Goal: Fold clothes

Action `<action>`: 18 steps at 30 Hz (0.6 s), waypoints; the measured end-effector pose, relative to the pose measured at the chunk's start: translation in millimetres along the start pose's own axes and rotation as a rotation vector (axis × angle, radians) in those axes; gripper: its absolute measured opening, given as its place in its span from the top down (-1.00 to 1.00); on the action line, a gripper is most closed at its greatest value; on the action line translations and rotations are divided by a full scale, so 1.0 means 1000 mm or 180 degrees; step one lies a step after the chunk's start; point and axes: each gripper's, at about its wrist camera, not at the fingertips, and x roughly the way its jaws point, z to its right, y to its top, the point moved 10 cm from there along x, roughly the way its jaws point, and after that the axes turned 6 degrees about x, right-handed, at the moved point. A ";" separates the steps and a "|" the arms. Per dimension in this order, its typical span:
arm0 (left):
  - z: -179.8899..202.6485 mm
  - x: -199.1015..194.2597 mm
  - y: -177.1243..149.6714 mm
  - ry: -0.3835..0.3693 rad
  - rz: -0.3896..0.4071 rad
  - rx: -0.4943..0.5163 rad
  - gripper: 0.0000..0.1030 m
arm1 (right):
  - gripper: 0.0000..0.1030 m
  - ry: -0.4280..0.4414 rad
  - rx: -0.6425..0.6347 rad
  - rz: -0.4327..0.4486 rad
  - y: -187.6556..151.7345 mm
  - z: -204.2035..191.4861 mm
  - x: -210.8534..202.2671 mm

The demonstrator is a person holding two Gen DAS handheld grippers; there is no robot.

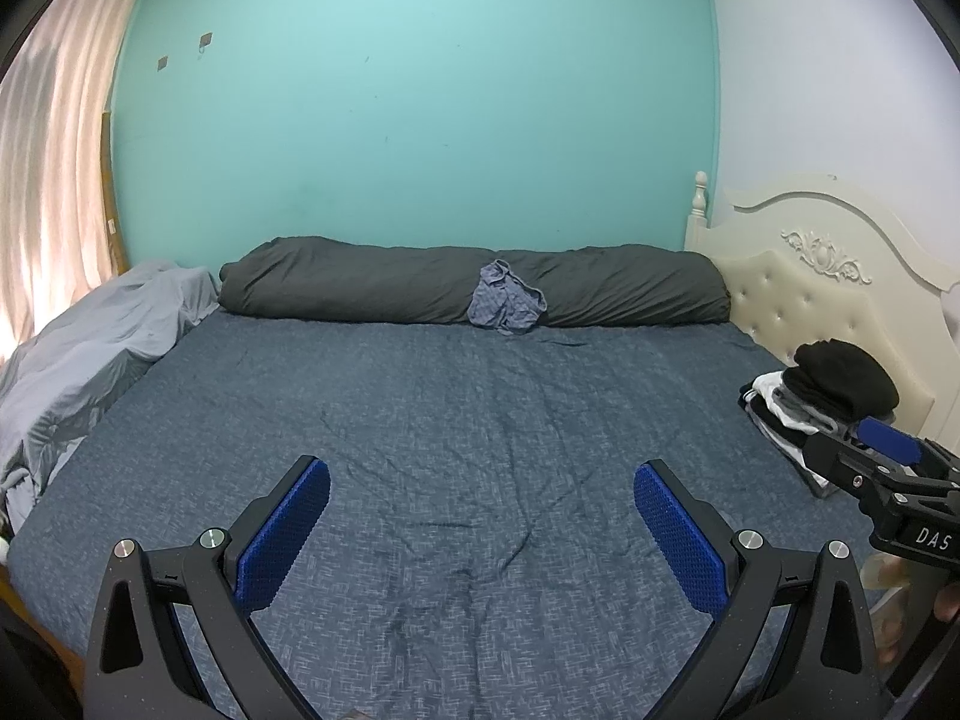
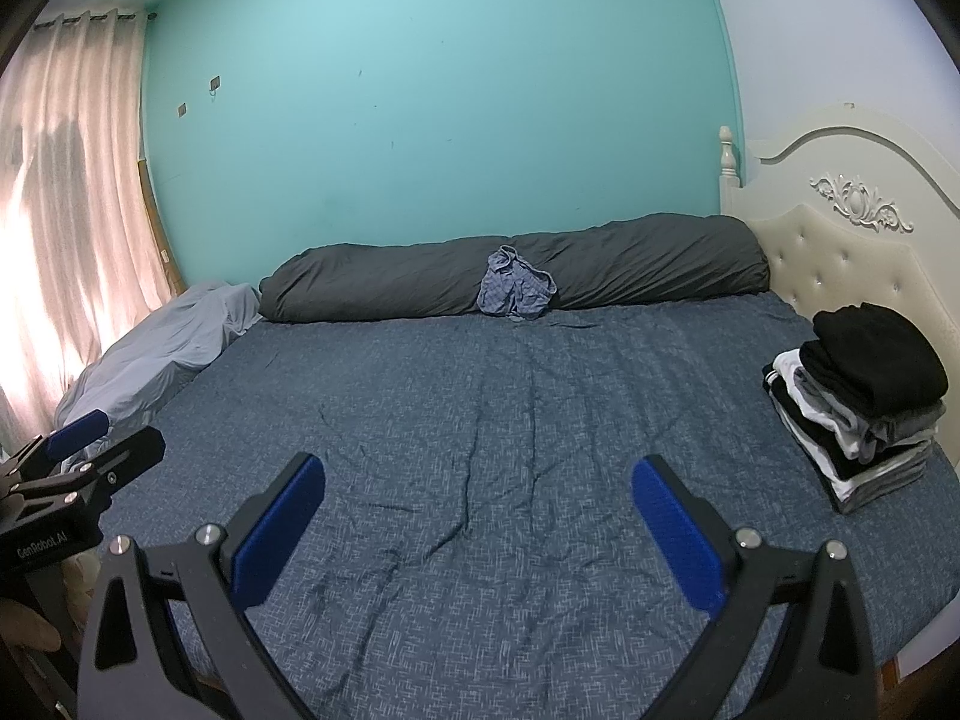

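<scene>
Grey bedding: bunched at the left edge of the bed, well left of the shorts, likely pushed aside to leave the sheet free for folding.
Left tool: fingers spread wide, nothing between the blue pads, held low over the near part of the bed; it looks ready to reach for the next garment.
Bed: blue patterned sheet, wrinkled, bare across its middle, which serves as the folding surface.
Dark bolster: lies along the far edge of the bed against the teal wall.
Shorts: the one unfolded garment, a crumpled blue-checked pair, possibly boxers though too small to be sure; they lean on the bolster near its middle, well away from both tools.
Right tool: also spread and empty, level with the left tool and just to its right.
Folded stack: black, white and grey clothes piled right of the shorts, beside the cream headboard, kept out of the working area.
Progress: most of the folding seems done; the shorts remain.
</scene>
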 end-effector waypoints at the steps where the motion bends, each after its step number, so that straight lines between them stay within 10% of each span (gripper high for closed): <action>1: 0.000 0.000 0.000 0.0001 0.0000 0.0002 -1.00 | -1.00 -0.0001 0.0001 -0.0001 0.000 0.000 0.000; 18: -0.001 0.003 0.000 -0.0027 -0.0008 0.0003 -1.00 | -1.00 0.0004 0.0024 -0.0009 -0.003 0.001 0.002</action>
